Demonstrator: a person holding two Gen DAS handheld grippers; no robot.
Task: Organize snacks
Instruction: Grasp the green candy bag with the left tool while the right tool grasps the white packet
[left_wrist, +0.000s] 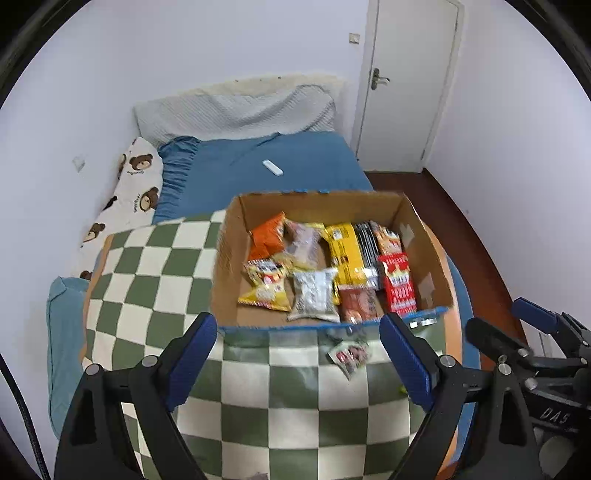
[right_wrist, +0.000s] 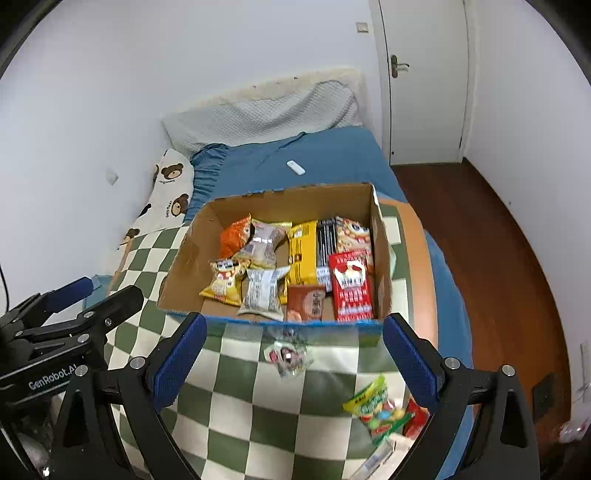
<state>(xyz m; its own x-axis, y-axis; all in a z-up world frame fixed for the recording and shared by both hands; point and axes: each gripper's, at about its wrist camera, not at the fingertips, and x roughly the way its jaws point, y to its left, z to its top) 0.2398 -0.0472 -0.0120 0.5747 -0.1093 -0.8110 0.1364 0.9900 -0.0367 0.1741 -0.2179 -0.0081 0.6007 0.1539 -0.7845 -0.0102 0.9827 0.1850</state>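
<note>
While both tongs gape empty, snacks fill the box.

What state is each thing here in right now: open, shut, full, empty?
Cardboard box: open, partly filled with snack packets.
Left claw: open, empty.
Right claw: open, empty.
Door: shut.
Small packet: lying on the checkered blanket, outside the box.

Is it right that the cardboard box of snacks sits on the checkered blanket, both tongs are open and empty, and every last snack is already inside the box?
Not quite: some snacks lie outside the cardboard box. The right wrist view shows a small packet and a green candy bag on the checkered blanket. The rest holds: left tongs and right tongs are open and empty.
</note>
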